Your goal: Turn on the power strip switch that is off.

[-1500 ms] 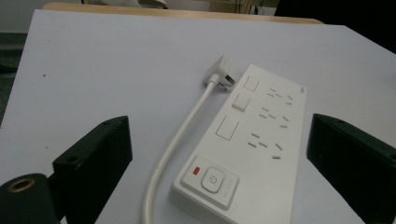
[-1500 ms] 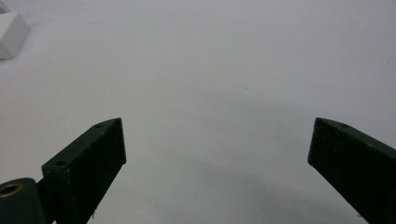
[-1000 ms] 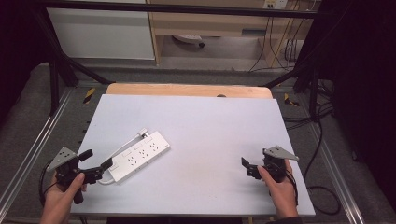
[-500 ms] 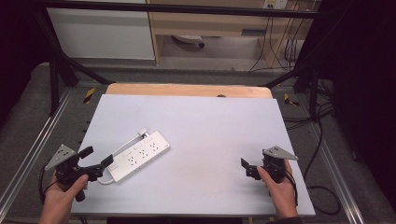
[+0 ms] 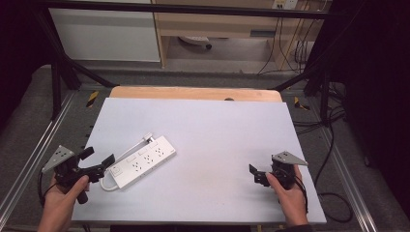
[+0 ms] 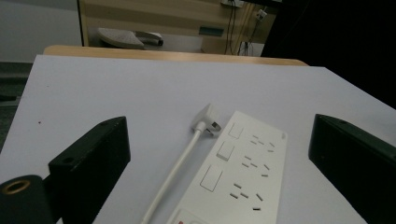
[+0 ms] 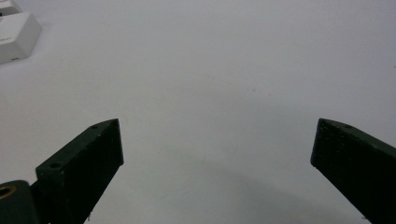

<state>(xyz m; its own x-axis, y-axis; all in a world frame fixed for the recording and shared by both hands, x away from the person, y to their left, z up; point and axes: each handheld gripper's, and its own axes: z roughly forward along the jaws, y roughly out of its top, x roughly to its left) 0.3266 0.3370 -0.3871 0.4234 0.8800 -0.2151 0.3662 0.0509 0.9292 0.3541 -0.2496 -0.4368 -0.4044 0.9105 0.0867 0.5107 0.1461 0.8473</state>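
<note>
High view: white power strip [image 5: 141,161], flat rectangular plastic, three switches, socket rows, white cord looped to plug [image 5: 147,137]; lies diagonally at 8 o'clock on pale matte table [image 5: 217,130]. Left gripper [image 5: 99,162] jaws spread, strip just ahead between them, untouched. Right gripper [image 5: 253,173] at 4 o'clock, jaws spread, empty, well apart.

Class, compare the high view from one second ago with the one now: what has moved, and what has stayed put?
The left gripper has drifted slightly toward the table's left edge, away from the power strip, jaws open and holding nothing. The power strip, its cord, and the right gripper stayed where they were; the right gripper's jaws remain open.
</note>
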